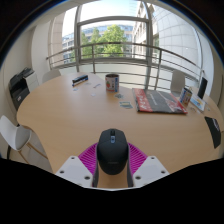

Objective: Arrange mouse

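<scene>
A black computer mouse (112,150) sits between my gripper's (112,172) two fingers, its nose pointing away over the round wooden table (70,120). Both magenta pads (88,156) press against the mouse's sides with no gap showing. The mouse's rear end is hidden down between the fingers. I cannot tell whether it rests on the table or is held just above it.
Beyond the mouse stand a dark mug (112,82), a small paper (126,102), a red-patterned magazine (158,100) and a black device (80,78) at the far left. Chairs (20,88) ring the table. Windows with a railing lie behind.
</scene>
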The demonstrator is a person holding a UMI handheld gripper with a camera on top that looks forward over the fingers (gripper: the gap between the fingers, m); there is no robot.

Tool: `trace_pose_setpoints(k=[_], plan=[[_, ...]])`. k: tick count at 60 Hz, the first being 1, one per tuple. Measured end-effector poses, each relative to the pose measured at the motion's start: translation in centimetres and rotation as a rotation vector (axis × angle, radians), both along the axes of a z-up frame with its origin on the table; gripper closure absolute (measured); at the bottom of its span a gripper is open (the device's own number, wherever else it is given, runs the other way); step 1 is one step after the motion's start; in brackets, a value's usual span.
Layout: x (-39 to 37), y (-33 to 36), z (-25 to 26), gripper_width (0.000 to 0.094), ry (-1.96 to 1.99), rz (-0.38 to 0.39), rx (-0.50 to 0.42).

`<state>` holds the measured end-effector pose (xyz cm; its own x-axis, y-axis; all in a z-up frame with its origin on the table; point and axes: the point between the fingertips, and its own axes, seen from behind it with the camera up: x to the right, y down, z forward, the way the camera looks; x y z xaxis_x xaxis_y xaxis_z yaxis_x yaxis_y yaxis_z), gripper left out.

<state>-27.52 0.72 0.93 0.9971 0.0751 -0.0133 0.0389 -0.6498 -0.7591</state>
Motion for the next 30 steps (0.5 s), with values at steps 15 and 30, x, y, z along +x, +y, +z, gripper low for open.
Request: trace_pose_setpoints(k=[15, 30], plan=[[7.1, 2.5, 19.0, 0.0548, 0.146, 0.056, 0.301], [33.2, 4.8, 27.1, 0.0551, 0.142, -0.047, 0.437]])
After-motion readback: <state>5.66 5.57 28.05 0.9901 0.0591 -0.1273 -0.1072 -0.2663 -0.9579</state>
